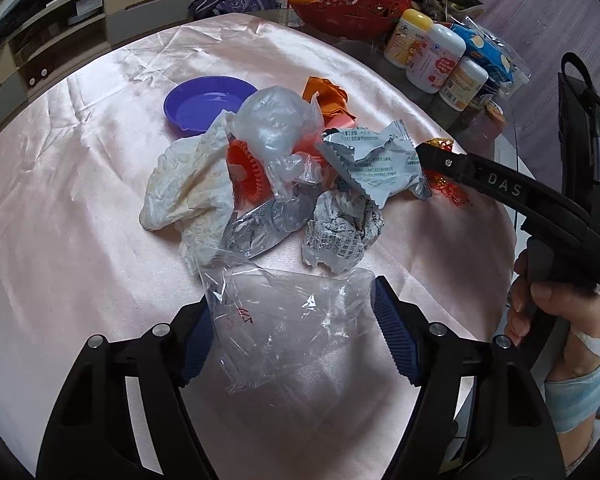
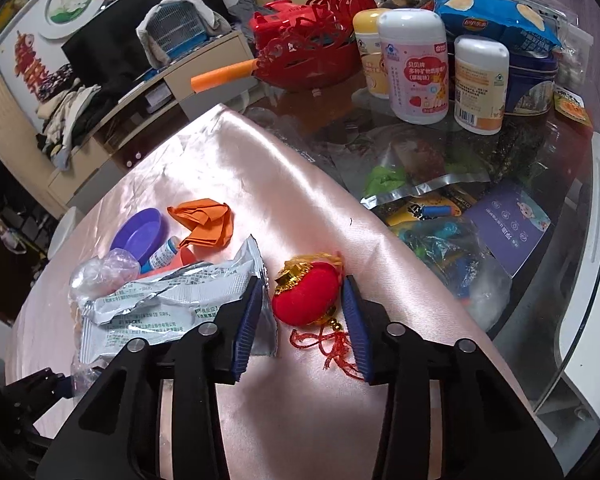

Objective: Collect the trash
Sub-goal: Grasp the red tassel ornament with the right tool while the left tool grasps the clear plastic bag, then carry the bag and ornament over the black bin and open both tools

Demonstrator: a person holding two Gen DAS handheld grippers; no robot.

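Observation:
A flat clear plastic bag (image 1: 292, 320) lies on the pink satin cloth (image 1: 80, 220) between the blue pads of my left gripper (image 1: 292, 294), which is open around it. Beyond it is a heap: crumpled printed paper (image 1: 340, 236), a white tissue (image 1: 188, 192), a silver foil wrapper (image 1: 376, 164), a clear plastic wad (image 1: 276, 120). My right gripper (image 2: 302, 284) straddles a small red lantern ornament (image 2: 306, 300) with a gold cap and red tassel. Its right pad (image 2: 356, 328) is at the lantern's side and a gap shows at the left pad, so it is open. The silver foil wrapper (image 2: 160, 304) lies just left of it.
A purple dish (image 1: 208, 104) and folded orange paper (image 2: 204, 224) lie behind the heap. On the bare glass tabletop (image 2: 560, 208) to the right stand white bottles (image 2: 416, 72), a blue snack bag (image 2: 496, 16), a blue tin and a red basket (image 2: 312, 52). A hand (image 1: 540, 308) holds the right gripper's handle.

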